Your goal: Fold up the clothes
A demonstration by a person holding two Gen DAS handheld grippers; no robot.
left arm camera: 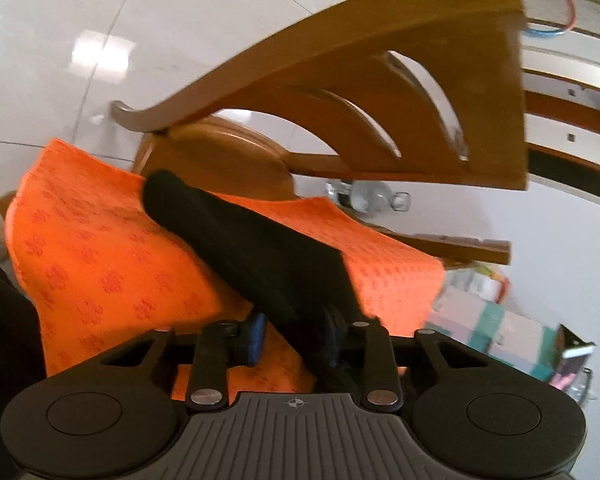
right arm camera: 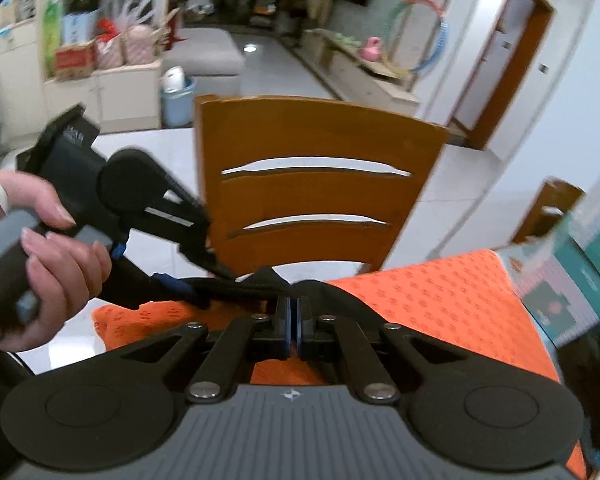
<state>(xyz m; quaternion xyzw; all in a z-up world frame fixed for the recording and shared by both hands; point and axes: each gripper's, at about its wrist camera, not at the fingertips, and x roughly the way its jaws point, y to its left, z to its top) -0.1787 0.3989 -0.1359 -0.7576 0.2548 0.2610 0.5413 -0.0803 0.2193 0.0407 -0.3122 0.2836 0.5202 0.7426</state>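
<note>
At the left of the right-wrist view, a person's left hand [right arm camera: 56,252] is wrapped around the handle of the left gripper [right arm camera: 204,280], thumb on top, fingers curled underneath, a pale band at the wrist. That gripper angles down and toward the middle, its tip meeting one end of a black garment [right arm camera: 236,288]. In its own camera the left gripper [left arm camera: 296,336] has the black garment [left arm camera: 244,240] running between its blue-padded fingers [left arm camera: 258,334]; the pads appear clamped on the cloth, though blur and dark fabric hide the right-hand pad, so the contact is judged probable rather than certain. The garment stretches away as a narrow dark band lying across an orange patterned cloth [left arm camera: 100,248] that covers the table. Further right, the right gripper [right arm camera: 293,312] points downward, its fingers drawn fully together with the garment's other end pinched at their tips. The garment thus hangs between both grippers just above the orange cloth [right arm camera: 440,300]. Behind stands a wooden chair [right arm camera: 320,184], its slatted back upright against the table's far edge.
</note>
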